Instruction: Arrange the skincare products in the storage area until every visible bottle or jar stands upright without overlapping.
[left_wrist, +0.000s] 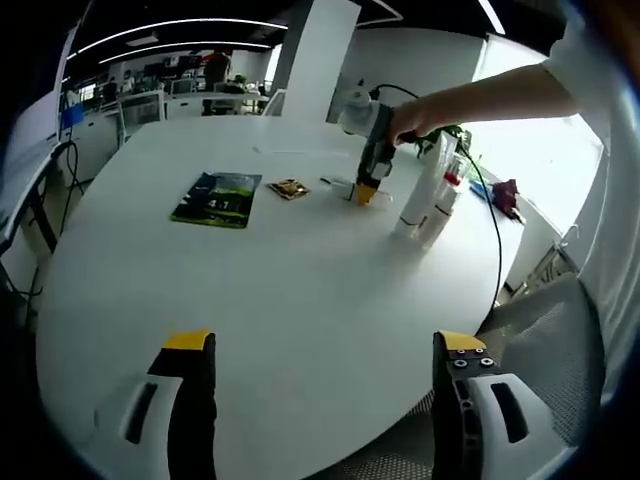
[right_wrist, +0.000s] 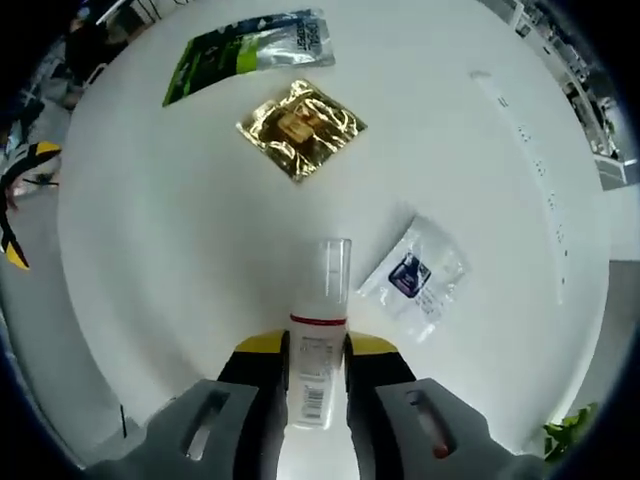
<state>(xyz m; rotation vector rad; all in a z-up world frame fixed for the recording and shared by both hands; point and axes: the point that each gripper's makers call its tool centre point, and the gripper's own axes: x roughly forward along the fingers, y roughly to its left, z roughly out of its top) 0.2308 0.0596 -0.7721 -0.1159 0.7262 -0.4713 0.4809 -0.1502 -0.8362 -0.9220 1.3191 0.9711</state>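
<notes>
Right gripper view: right gripper (right_wrist: 317, 368) clamped on a white bottle (right_wrist: 318, 352) with clear cap and red band, held between the yellow-tipped jaws above the white table (right_wrist: 160, 260). Just beyond the cap, to its right, a clear sachet (right_wrist: 413, 277) with dark label, flat on the table. Farther on, a gold foil packet (right_wrist: 301, 128); farthest, a green pouch (right_wrist: 248, 50).

Left gripper view: left gripper (left_wrist: 322, 350) spread wide, nothing between the jaws, low over bare table near the edge. Well beyond, the right gripper in a hand (left_wrist: 412, 122), tip down near the sachets. Just right of it, several white bottles (left_wrist: 428, 200) upright, close together.
</notes>
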